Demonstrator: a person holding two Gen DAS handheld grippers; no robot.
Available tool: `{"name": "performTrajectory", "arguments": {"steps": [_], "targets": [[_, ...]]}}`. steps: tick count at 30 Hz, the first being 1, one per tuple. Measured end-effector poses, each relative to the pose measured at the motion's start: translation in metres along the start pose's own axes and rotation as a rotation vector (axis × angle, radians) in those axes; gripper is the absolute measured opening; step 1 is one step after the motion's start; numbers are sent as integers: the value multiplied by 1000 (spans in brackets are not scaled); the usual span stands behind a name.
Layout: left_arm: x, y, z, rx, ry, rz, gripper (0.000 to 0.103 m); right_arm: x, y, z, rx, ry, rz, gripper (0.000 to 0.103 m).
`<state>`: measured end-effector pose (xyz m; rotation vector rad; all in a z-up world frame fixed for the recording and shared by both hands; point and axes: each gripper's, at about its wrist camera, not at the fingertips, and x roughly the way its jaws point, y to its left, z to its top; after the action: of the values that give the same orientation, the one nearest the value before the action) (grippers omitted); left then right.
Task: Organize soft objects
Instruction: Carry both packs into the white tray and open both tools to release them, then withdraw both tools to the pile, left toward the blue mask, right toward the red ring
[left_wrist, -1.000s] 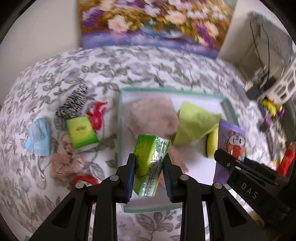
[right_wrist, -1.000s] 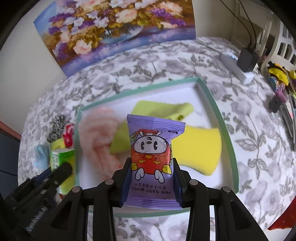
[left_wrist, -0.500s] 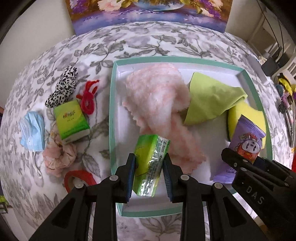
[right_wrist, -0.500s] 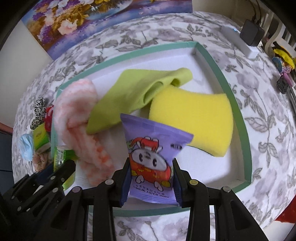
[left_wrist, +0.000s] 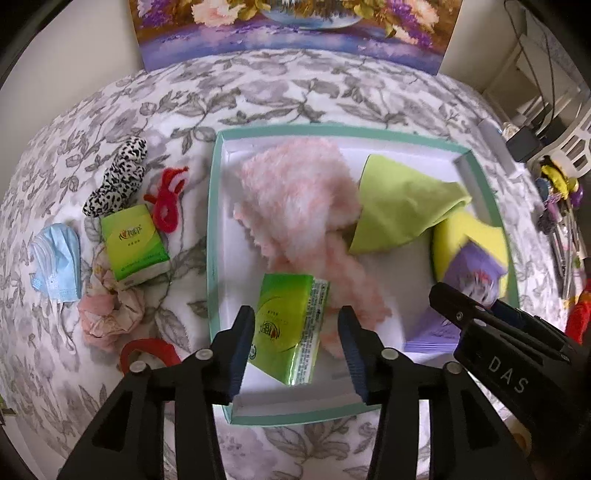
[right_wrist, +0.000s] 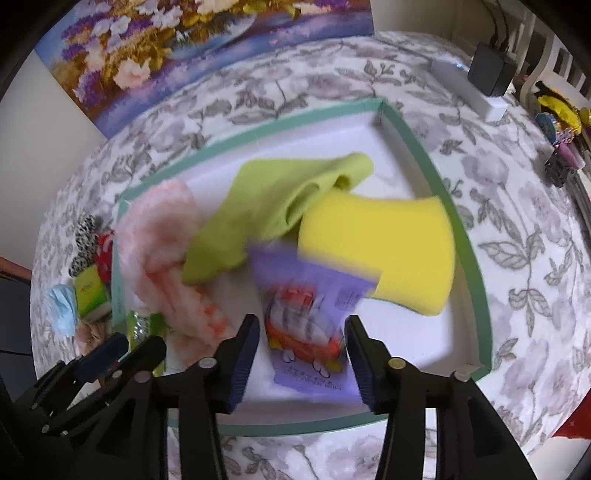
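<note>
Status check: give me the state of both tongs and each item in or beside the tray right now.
Left tongs: open.
Green tissue pack: released, in the tray.
Right tongs: open.
Purple wipes pack: released, blurred, in the tray.
Pink fluffy cloth: in the tray.
Green cloth: folded, partly over the yellow sponge.
Second tissue pack: outside the tray.

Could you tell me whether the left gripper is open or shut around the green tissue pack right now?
Open. The left gripper has its jaws spread wider than the green tissue pack, with a gap at the right finger; the pack is inside the tray.
</note>
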<state>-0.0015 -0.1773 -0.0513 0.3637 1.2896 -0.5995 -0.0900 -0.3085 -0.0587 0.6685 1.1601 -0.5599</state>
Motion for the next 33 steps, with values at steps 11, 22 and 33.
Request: {"name": "performTrajectory", "arguments": {"steps": [11, 22, 33], "targets": [[-30, 31, 3, -117, -87, -14, 60, -24, 2, 4, 9, -73, 11, 61], [-25, 69, 3, -260, -87, 59, 85, -19, 7, 3, -26, -66, -40, 86], [-15, 81, 2, -312, -75, 111, 94, -13, 13, 1, -57, -64, -53, 103]]}}
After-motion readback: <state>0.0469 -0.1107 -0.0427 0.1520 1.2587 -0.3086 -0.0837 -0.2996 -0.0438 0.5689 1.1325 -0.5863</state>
